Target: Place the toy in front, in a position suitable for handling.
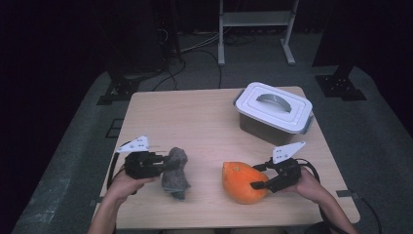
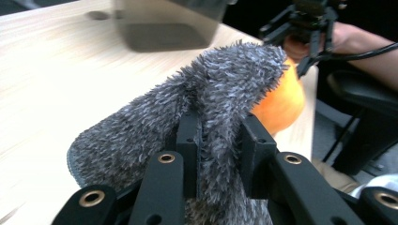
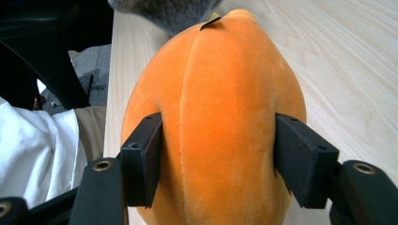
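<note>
A grey fuzzy cloth (image 1: 176, 171) hangs bunched at the table's front left, and my left gripper (image 1: 165, 163) is shut on it from the left. The left gripper view has a fold of the cloth (image 2: 141, 136) pinched between the black jaws of my left gripper (image 2: 219, 124). An orange plush fruit (image 1: 241, 183) lies at the front right, with my right gripper (image 1: 257, 176) shut on its right end. In the right gripper view both pads press into the orange plush fruit (image 3: 216, 84) at my right gripper (image 3: 217, 136). The cloth (image 3: 164, 11) shows just beyond it.
A grey bin with a white clip-on lid (image 1: 275, 109) stands at the back right of the wooden table (image 1: 195, 117). The person's forearms come in from the front edge. A chair and a white sleeve (image 3: 33, 150) sit below the table edge.
</note>
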A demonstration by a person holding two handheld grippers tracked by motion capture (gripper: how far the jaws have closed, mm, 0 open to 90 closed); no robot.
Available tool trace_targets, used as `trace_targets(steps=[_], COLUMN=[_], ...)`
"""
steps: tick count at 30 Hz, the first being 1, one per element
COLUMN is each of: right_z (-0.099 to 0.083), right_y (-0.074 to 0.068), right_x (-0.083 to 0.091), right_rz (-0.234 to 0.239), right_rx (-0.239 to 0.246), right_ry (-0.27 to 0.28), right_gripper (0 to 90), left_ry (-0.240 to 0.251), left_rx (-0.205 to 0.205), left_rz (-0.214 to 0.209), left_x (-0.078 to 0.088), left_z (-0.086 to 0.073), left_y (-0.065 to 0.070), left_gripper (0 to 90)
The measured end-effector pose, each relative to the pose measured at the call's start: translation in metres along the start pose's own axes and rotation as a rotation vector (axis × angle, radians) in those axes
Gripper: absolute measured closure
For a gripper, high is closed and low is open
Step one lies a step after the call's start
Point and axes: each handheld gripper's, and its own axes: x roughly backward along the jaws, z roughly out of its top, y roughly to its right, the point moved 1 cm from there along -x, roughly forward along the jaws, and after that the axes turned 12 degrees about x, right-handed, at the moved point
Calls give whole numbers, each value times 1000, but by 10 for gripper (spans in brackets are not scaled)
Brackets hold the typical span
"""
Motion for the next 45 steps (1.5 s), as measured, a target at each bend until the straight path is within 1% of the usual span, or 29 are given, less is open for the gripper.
trace_targets(steps=[5, 7, 9, 11, 13, 15, 16, 18, 21, 23, 25, 26, 27, 29, 31, 34, 36, 39, 41, 43, 45], right_z=[0, 0, 0, 0, 0, 0, 0, 0, 0, 1, 3, 4, 5, 7, 11, 20, 25, 33, 37, 38, 37], right_y=[0, 0, 0, 0, 0, 0, 0, 0, -1, -1, -2, -3, -4, -4, -4, -1, 2, 11, 17, 22, 22], right_x=[0, 0, 0, 0, 0, 0, 0, 0, 0, 0, 0, 0, 0, 0, 0, -3, -5, -9, -11, -13, -16], right_rz=[0, 0, 0, -1, -1, -2, -3, -2, -1, -2, -3, -7, -10, -13, -15, -31, -45, -63, -89, -100, -85], right_rx=[-1, -2, -3, -3, -2, -2, 0, -1, -5, 2, 9, 20, 27, 42, 67, 96, 111, 142, 163, 164, 149], right_ry=[2, 3, 3, 6, 9, 8, 7, 7, 5, 3, 1, 0, 2, 4, 6, 7, -8, -28, -41, -42, -37], right_gripper=[361, 359, 357, 356, 356, 355, 355, 356, 357, 363, 389, 420, 446, 475, 506, 536, 540, 540, 539, 530, 482], left_ry=[12, -1, -10, -24, -43, -75, -87, -93, -119, -131, -134, -130, -128, -116, -100, -96, -84, -84, -84, -84, -81], left_rx=[23, 23, 26, 36, 46, 52, 56, 72, 83, 92, 101, 105, 109, 103, 100, 86, 87, 85, 86, 86, 86], left_rz=[77, 111, 130, 152, 168, 189, 192, 181, 180, 170, 157, 151, 148, 134, 121, 120, 117, 114, 111, 106, 95], left_x=[34, 43, 48, 49, 46, 37, 33, 24, 8, -2, -9, -12, -13, -15, -16, -16, -16, -17, -18, -18, -19], left_z=[-9, -12, -15, -20, -25, -33, -37, -42, -48, -52, -54, -55, -56, -57, -56, -53, -52, -53, -54, -54, -55], left_y=[-12, -15, -18, -24, -29, -36, -39, -43, -48, -50, -52, -52, -52, -50, -48, -45, -44, -43, -43, -43, -41], left_gripper=[727, 726, 726, 726, 726, 726, 726, 718, 710, 698, 679, 662, 639, 608, 575, 535, 527, 522, 519, 512, 505])
